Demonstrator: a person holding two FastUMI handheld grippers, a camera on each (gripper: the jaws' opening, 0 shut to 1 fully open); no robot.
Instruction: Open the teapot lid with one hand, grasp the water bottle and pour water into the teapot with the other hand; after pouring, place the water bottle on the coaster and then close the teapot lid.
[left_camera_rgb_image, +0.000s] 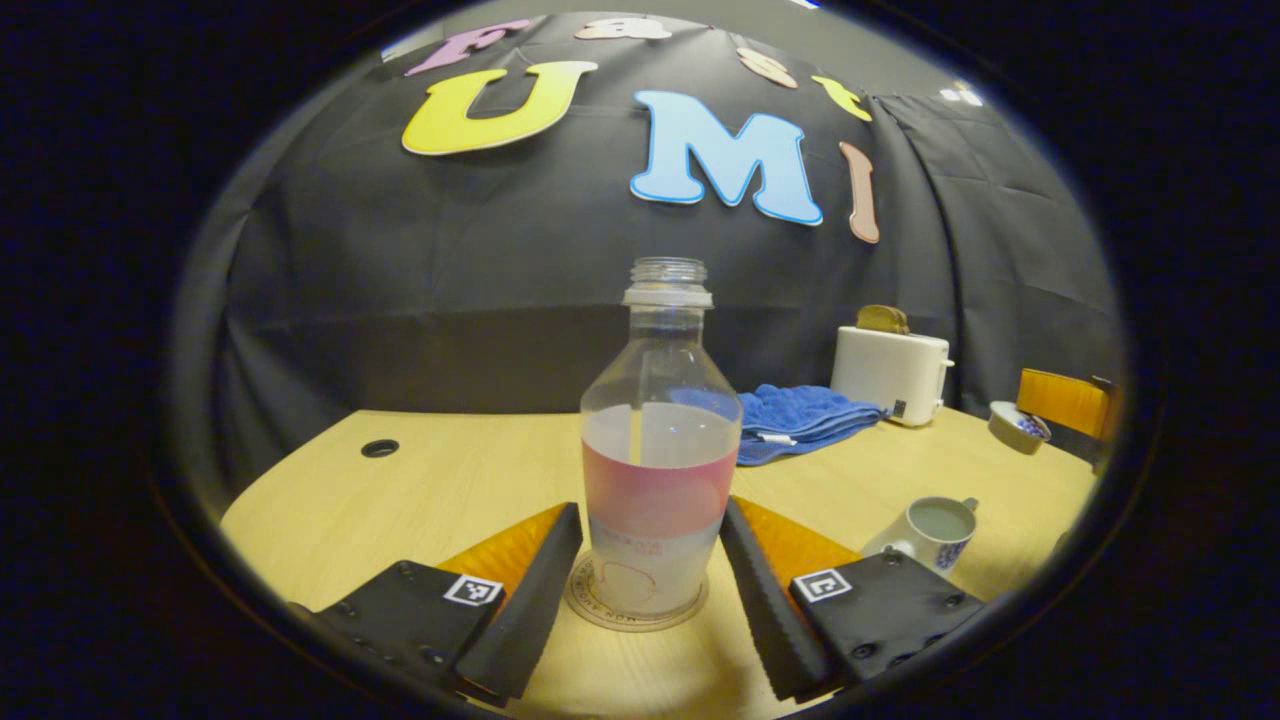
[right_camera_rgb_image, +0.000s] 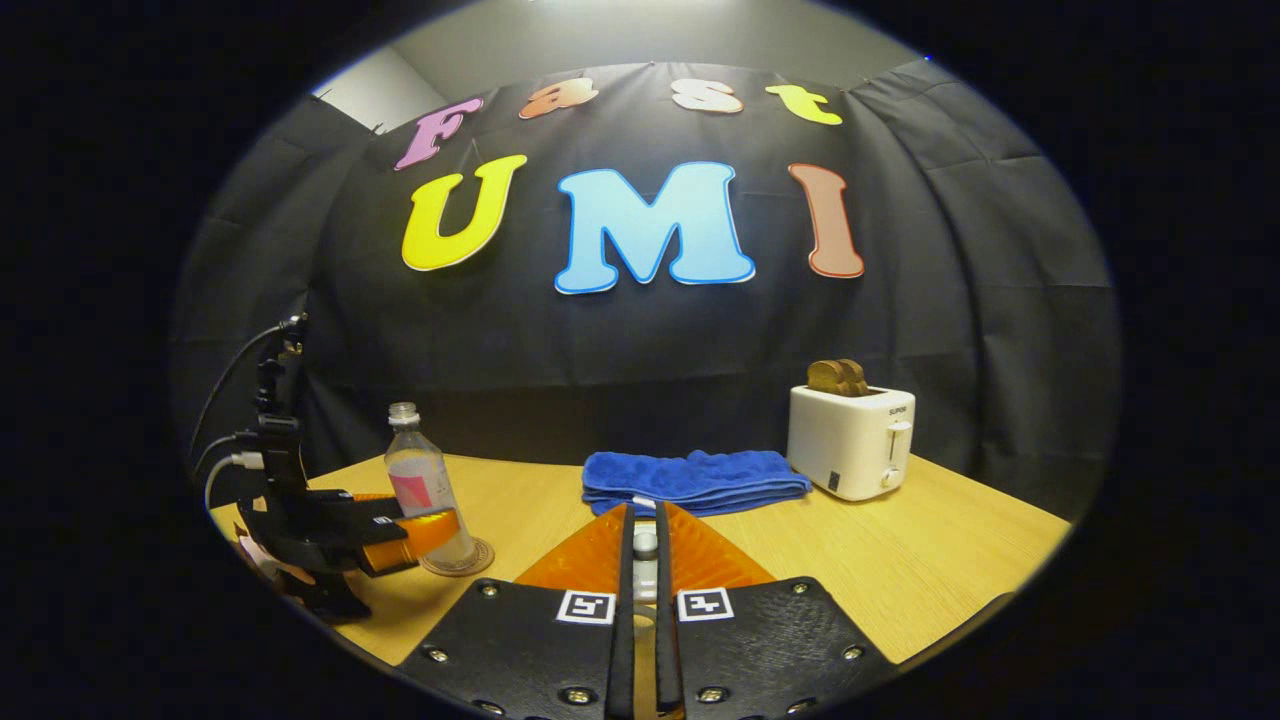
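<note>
The uncapped water bottle (left_camera_rgb_image: 655, 470), partly full and wearing a pink label, stands upright on the round coaster (left_camera_rgb_image: 590, 608). My left gripper (left_camera_rgb_image: 652, 505) has a finger on each side of it, both tips against its walls. In the right gripper view the same bottle (right_camera_rgb_image: 418, 475) stands on the coaster (right_camera_rgb_image: 462, 563) at the left, with the left gripper (right_camera_rgb_image: 435, 535) at its base. The white teapot (left_camera_rgb_image: 915, 548) with a blue pattern stands lidless to the right, pale liquid inside. My right gripper (right_camera_rgb_image: 645, 515) is shut on the small teapot lid (right_camera_rgb_image: 645, 545), held above the table.
A folded blue towel (right_camera_rgb_image: 690, 478) lies at the back of the wooden table (right_camera_rgb_image: 900, 570). A white toaster (right_camera_rgb_image: 850, 440) with bread stands to its right. A small bowl (left_camera_rgb_image: 1015, 425) and a chair back (left_camera_rgb_image: 1065, 400) are at the far right. A cable hole (left_camera_rgb_image: 380, 447) sits left.
</note>
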